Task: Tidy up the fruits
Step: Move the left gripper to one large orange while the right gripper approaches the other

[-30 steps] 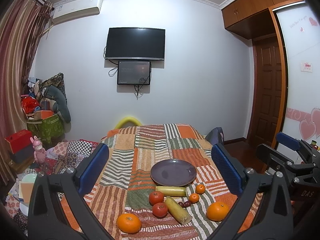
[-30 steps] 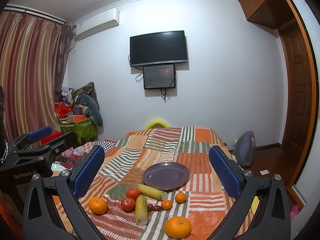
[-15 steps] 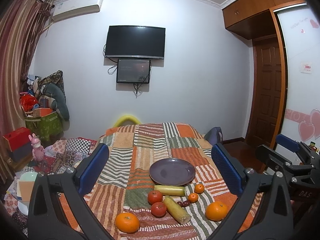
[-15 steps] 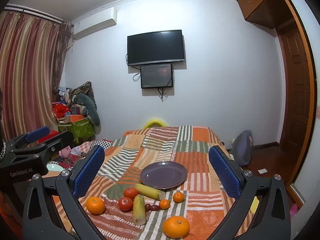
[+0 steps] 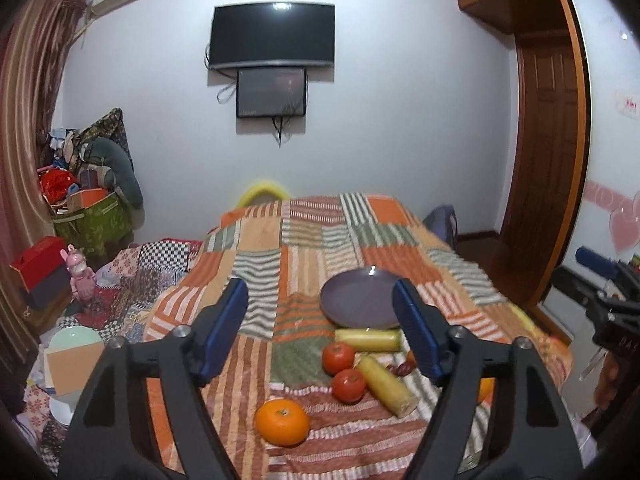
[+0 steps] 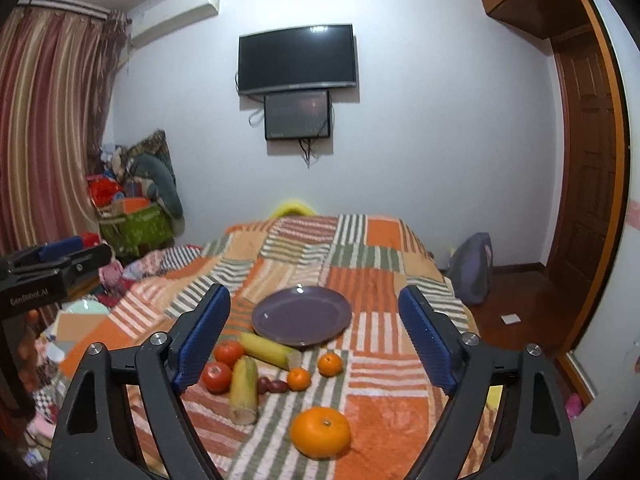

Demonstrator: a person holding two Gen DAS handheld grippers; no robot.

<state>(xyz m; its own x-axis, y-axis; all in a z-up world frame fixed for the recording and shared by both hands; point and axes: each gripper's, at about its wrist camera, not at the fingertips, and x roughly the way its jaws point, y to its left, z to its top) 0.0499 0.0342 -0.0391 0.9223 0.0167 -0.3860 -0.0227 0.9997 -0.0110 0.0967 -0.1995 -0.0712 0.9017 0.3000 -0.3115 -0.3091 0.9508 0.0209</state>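
Observation:
A purple plate [image 5: 358, 300] [image 6: 302, 315] lies empty on a striped patchwork blanket [image 5: 304, 248]. In front of it lie two corn cobs [image 5: 386, 385] [image 6: 244, 388], two tomatoes [image 5: 349, 385] [image 6: 217, 376], dark dates [image 6: 273, 385], two small tangerines [image 6: 330, 363] and two big oranges [image 5: 282, 421] [image 6: 321, 432]. My left gripper [image 5: 320, 324] is open and empty above the fruit's left side. My right gripper [image 6: 316, 336] is open and empty above the fruit. Each gripper shows at the edge of the other's view.
Left of the bed are cluttered fabrics, a pink toy [image 5: 82, 274], boxes and a green bin [image 5: 94, 220]. A wooden door [image 5: 548, 160] and a grey bag [image 6: 472, 268] stand at the right. A TV [image 5: 274, 36] hangs on the far wall.
Both grippers have tilted down and moved closer to the fruit. The left view has shifted left, so the plate and fruit now sit toward its right finger. Both stay open.

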